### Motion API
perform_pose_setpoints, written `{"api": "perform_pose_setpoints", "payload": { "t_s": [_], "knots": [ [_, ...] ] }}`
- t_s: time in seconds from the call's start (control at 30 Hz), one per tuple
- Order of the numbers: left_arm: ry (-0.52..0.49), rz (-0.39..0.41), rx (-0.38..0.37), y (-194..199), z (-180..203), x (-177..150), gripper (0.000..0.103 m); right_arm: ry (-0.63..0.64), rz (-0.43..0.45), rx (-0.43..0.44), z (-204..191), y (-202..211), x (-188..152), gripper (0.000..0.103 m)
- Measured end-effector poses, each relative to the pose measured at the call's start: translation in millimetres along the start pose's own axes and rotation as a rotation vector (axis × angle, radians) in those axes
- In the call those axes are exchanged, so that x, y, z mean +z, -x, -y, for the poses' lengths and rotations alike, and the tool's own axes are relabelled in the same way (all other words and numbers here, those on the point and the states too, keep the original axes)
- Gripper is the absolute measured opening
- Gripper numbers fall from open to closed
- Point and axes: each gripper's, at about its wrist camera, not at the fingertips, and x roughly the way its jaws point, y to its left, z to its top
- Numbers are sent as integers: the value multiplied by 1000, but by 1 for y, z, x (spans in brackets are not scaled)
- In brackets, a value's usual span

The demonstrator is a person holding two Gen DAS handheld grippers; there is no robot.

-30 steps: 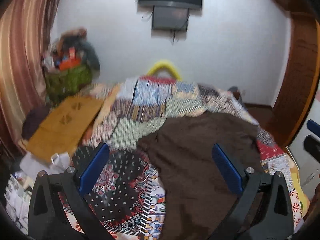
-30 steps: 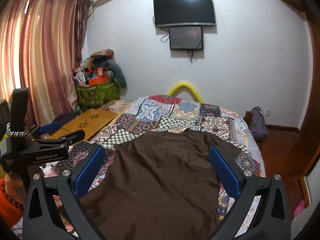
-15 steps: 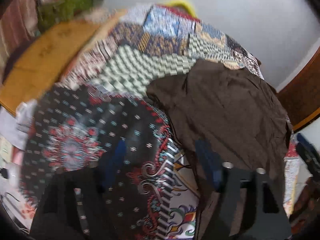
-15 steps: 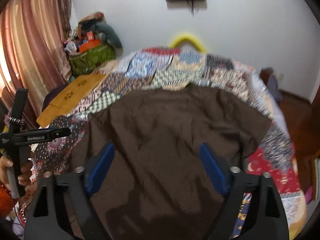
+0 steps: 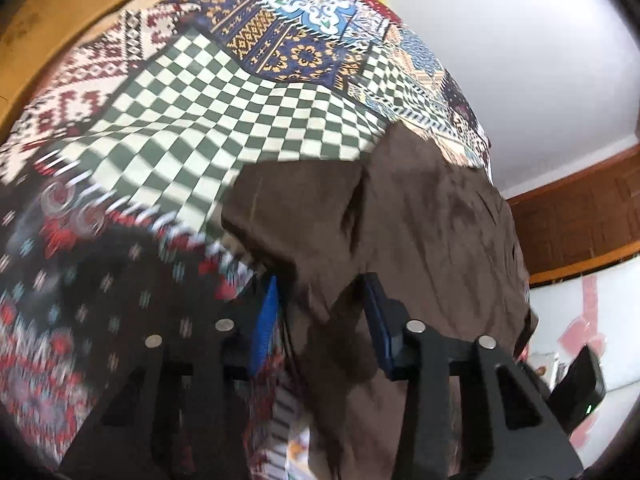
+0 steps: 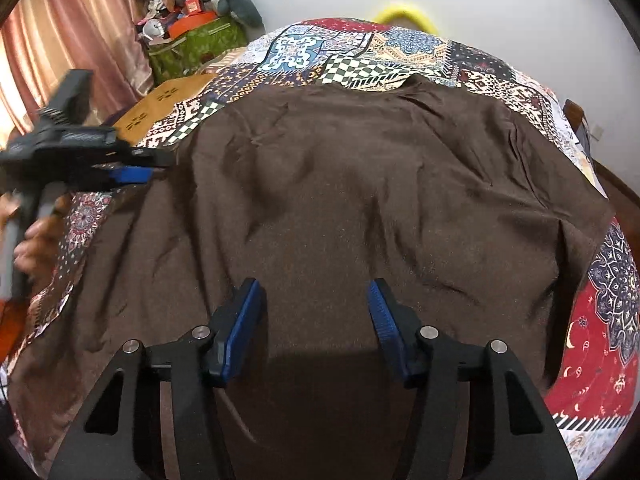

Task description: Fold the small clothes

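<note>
A brown shirt lies spread flat on the bed, its collar toward the far wall. My right gripper hangs low over the shirt's near middle. Its jaws are closing, with only flat cloth under the gap. In the left wrist view the shirt fills the right side, and its left sleeve edge bunches up between the blue pads of my left gripper. Those jaws are closing too, and the pads do not press on the fabric. From the right wrist view, the left gripper sits at the shirt's left edge, held by a hand.
A patchwork bedspread covers the bed. A wooden lap table lies at the bed's far left, with a green bag of clutter and a curtain behind it. Wooden panelling stands beyond the bed's right side.
Both grippers have dropped toward the bed and tipped downward, and their jaws have narrowed. The left one has swung to the shirt's left edge, and cloth now sits between its pads.
</note>
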Motion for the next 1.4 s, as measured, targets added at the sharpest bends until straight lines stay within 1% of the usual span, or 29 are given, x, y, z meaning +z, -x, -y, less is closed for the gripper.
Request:
{"api": "perform_pose_setpoints", "payload": {
  "t_s": [0.1,0.2,0.27,0.33,0.37,0.4,0.43,0.47,0.53,0.57,0.63,0.67,0.73,0.77,0.8,0.87,0.97,1.03,1.07,1.1,1.13,1.17,1.2,1.23,1.27,1.3,1.33,1.37,1.4],
  "knots": [
    [69,-3,-58,-9,-13,19,41,-1,3,7,2,0,-1,52],
    [128,-3,-88,-17,-26,33,28,4,3,10,2,-1,0,52],
    [134,-3,-100,-21,-29,38,10,8,2,8,2,-2,2,52],
    [102,20,-82,-19,-24,37,8,9,2,8,2,-3,3,52],
    [71,35,-52,-16,-19,38,7,9,1,8,1,-3,2,52],
    [26,59,4,-11,-11,38,7,9,0,8,2,-3,3,52],
    [-5,79,38,-8,-7,39,7,10,0,7,2,-3,3,52],
    [-69,136,98,6,5,35,6,12,0,5,2,-3,3,52],
    [-153,232,167,25,19,27,6,14,-1,2,2,-3,3,52],
    [-214,295,226,39,32,20,6,14,0,3,2,-4,2,52],
    [-287,369,292,52,49,11,6,15,-2,2,2,-4,3,52],
    [-344,414,340,58,63,5,6,16,-3,0,2,-5,3,52],
    [-425,451,384,62,82,-3,6,18,-7,-6,1,-5,4,52],
    [-476,453,383,61,94,-6,6,17,-10,-7,1,-5,4,52],
    [-523,443,366,59,105,-10,6,14,-18,-5,3,-5,6,52],
    [-577,413,347,51,120,-15,6,-7,-32,3,6,-1,7,52],
    [-650,329,306,28,141,-24,6,-31,-4,-2,13,12,7,52],
    [-702,252,271,10,150,-38,6,-37,13,-14,17,20,5,52],
    [-722,227,271,1,154,-45,6,-43,19,-24,20,24,3,52],
    [-745,188,288,-9,158,-53,6,-47,19,-29,22,27,2,52],
    [-762,139,335,-23,160,-60,7,-52,19,-33,24,28,1,52],
    [-764,112,378,-33,161,-64,11,-60,18,-42,27,31,-1,52],
    [-765,77,417,-41,161,-67,12,-65,17,-45,29,33,-2,52],
    [-768,59,437,-44,161,-69,13,-70,18,-47,31,36,-3,52],
    [-774,59,441,-42,161,-70,18,-74,20,-48,31,38,-4,52],
    [-768,55,427,-34,160,-68,23,-76,25,-42,32,42,-4,52],
    [-756,53,406,-28,159,-70,37,-77,30,-40,32,45,-4,52],
    [-730,54,371,-17,157,-68,51,-75,39,-38,31,49,-3,52],
    [-706,70,338,-5,156,-67,56,-72,46,-38,29,51,-2,52]
  ]
}}
